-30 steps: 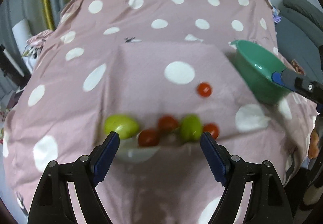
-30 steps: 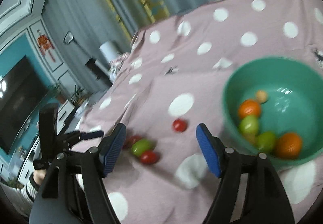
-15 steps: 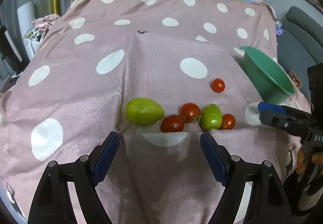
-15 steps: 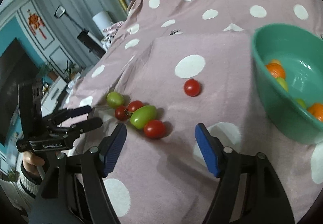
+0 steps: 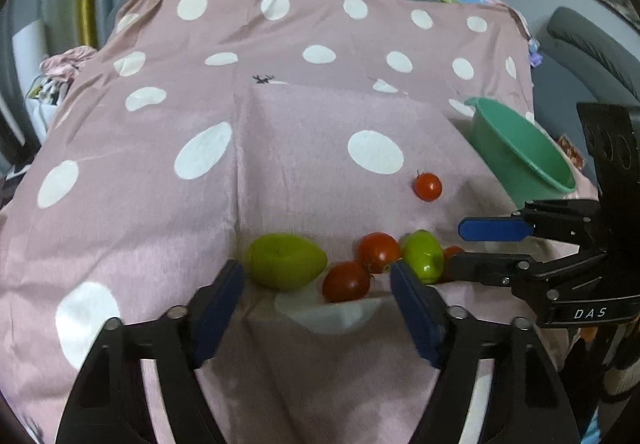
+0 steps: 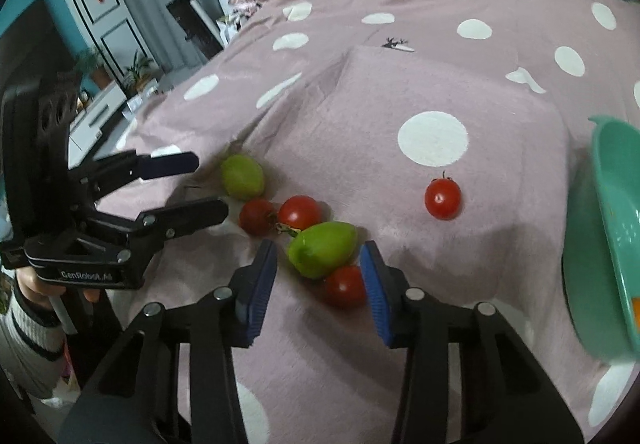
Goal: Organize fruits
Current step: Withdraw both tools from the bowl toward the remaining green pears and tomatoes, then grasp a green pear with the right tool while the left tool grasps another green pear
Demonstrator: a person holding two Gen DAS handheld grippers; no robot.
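Note:
Several fruits lie in a cluster on the pink dotted cloth (image 5: 320, 116). They are a big green fruit (image 5: 285, 261), two red tomatoes (image 5: 346, 281), a smaller green fruit (image 6: 322, 254) and another red tomato (image 6: 344, 286). A lone tomato (image 6: 442, 198) lies apart, toward the green bowl (image 6: 612, 224). My left gripper (image 5: 316, 272) is closing, with the big green fruit and one tomato just ahead of its tips and its pads touching neither. My right gripper (image 6: 318, 250) is closing around the smaller green fruit, with a thin gap at each pad.
The bowl (image 5: 520, 156) stands at the cloth's right edge with orange fruit (image 6: 636, 308) inside. A grey sofa (image 5: 592, 52) is beyond it. A hand in a striped sleeve (image 6: 24, 304) holds the left gripper (image 6: 212, 184). A cabinet and potted plants (image 6: 136, 72) stand to the left.
Both grippers have come in on the fruit cluster. The right one swung away from the bowl to the smaller green fruit. Both pairs of jaws have narrowed, the right more.

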